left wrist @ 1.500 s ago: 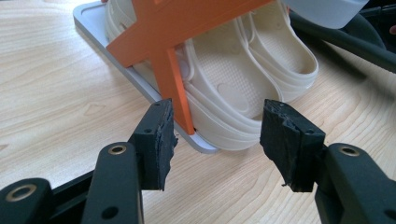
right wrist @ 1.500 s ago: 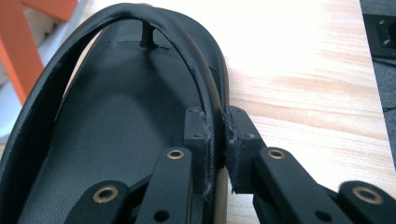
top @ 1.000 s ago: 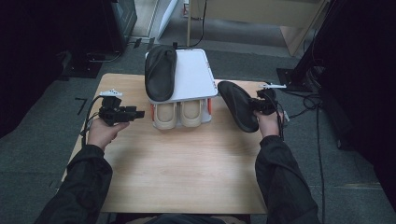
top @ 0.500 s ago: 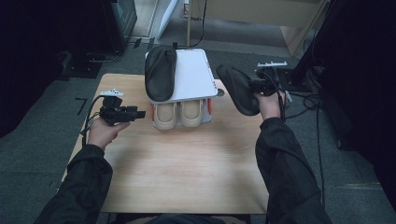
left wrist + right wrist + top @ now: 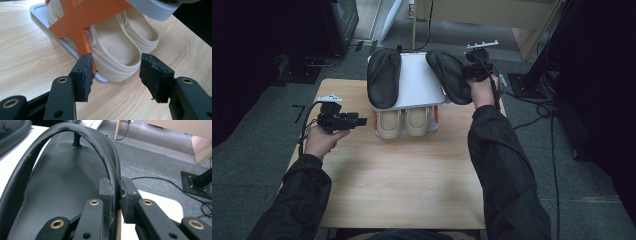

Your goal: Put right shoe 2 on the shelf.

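A small two-level shoe rack [image 5: 422, 82] stands at the table's far edge. One black flip-flop [image 5: 383, 77] lies on the left of its white top shelf. A pair of beige clogs [image 5: 404, 121] [image 5: 117, 47] sits on the lower level, behind the orange side brace [image 5: 85, 17]. My right gripper [image 5: 473, 70] [image 5: 116, 195] is shut on the strap of a second black flip-flop [image 5: 451, 76] [image 5: 57, 185], held in the air over the shelf's right edge. My left gripper [image 5: 357, 120] [image 5: 116, 75] rests open just left of the clogs, nothing between its pads.
The wooden table [image 5: 402, 180] has bare room in front of the rack. Beyond it lie grey carpet, cables [image 5: 557, 115] and a black stand base [image 5: 524, 82] at the right. A wooden cabinet [image 5: 492, 12] stands at the back.
My right gripper has lifted the black flip-flop off the table at the rack's right side and carried it up and left to the top shelf's edge. The left gripper has stayed put.
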Action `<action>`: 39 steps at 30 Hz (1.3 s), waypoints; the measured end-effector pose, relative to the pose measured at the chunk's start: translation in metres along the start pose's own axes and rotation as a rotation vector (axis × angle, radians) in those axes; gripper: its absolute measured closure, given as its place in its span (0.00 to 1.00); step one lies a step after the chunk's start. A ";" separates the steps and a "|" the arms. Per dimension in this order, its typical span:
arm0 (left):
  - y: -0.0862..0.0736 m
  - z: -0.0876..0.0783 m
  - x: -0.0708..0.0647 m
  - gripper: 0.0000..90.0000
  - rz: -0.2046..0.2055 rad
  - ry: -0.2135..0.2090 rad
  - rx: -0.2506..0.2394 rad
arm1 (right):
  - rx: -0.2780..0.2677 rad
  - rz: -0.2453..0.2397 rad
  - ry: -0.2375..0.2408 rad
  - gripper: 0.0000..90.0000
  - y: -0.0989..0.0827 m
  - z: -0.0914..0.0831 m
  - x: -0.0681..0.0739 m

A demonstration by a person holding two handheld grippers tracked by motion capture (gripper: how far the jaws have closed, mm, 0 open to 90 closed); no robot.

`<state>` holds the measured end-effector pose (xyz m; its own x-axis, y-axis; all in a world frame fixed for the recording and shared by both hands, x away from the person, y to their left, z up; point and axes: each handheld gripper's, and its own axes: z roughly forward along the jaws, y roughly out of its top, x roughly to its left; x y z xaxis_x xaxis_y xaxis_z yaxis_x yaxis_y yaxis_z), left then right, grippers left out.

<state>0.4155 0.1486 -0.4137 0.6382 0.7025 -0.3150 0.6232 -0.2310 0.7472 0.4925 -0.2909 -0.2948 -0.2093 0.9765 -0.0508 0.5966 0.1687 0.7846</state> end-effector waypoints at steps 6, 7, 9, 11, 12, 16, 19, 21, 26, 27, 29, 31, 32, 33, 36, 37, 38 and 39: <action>0.000 -0.001 0.000 0.50 0.011 -0.001 0.008 | 0.010 -0.017 0.000 0.90 0.009 0.016 0.030; 0.000 0.000 0.000 0.50 0.009 -0.004 0.008 | 0.007 -0.020 -0.003 0.90 0.011 0.018 0.034; 0.000 0.001 -0.001 0.49 0.010 -0.010 0.009 | 0.002 -0.038 -0.015 0.90 0.012 0.024 0.043; 0.001 0.001 -0.001 0.49 0.011 -0.013 0.009 | 0.005 -0.032 -0.017 0.89 0.014 0.030 0.051; 0.001 0.001 -0.002 0.49 0.014 -0.015 0.011 | 0.004 -0.033 -0.018 0.89 0.015 0.034 0.054; 0.002 0.002 -0.003 0.49 0.024 -0.015 0.012 | 0.012 -0.029 -0.017 0.89 0.014 0.045 0.065; 0.002 0.003 -0.002 0.49 0.024 -0.014 0.014 | 0.011 -0.022 -0.007 0.86 0.013 0.050 0.071; 0.003 0.003 -0.001 0.49 0.024 -0.011 0.012 | 0.003 -0.025 0.005 0.84 0.013 0.050 0.073; 0.012 0.000 0.002 0.56 0.027 -0.019 0.019 | -0.006 -0.038 0.114 0.72 0.012 0.045 0.066; 0.014 -0.001 0.002 0.59 0.028 -0.021 0.013 | -0.023 -0.040 0.129 0.72 0.011 0.042 0.064; 0.020 -0.005 0.004 0.63 0.025 -0.023 -0.001 | -0.046 -0.042 0.169 0.73 0.009 0.036 0.058; 0.026 -0.009 0.009 0.67 0.017 -0.025 -0.015 | -0.055 -0.041 0.187 0.76 0.007 0.030 0.052; 0.030 -0.011 0.011 0.69 0.012 -0.023 -0.024 | -0.062 -0.047 0.189 0.78 0.007 0.027 0.049; 0.034 -0.012 0.014 0.71 0.010 -0.018 -0.031 | -0.069 -0.043 0.199 0.79 0.006 0.025 0.046; 0.047 -0.017 0.019 0.75 0.005 -0.011 -0.046 | -0.075 -0.042 0.204 0.83 0.003 0.021 0.035; 0.052 -0.018 0.020 0.76 0.008 -0.011 -0.046 | -0.078 -0.031 0.204 0.83 0.001 0.020 0.032; 0.057 -0.018 0.022 0.76 0.013 0.000 -0.049 | -0.073 -0.029 0.207 0.83 0.000 0.021 0.028; 0.063 -0.018 0.023 0.77 0.019 0.012 -0.043 | -0.072 -0.033 0.210 0.82 -0.001 0.022 0.025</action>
<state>0.4613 0.1619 -0.3631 0.6441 0.7065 -0.2932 0.5904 -0.2154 0.7778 0.5038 -0.2634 -0.3103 -0.3887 0.9202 0.0468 0.5314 0.1824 0.8272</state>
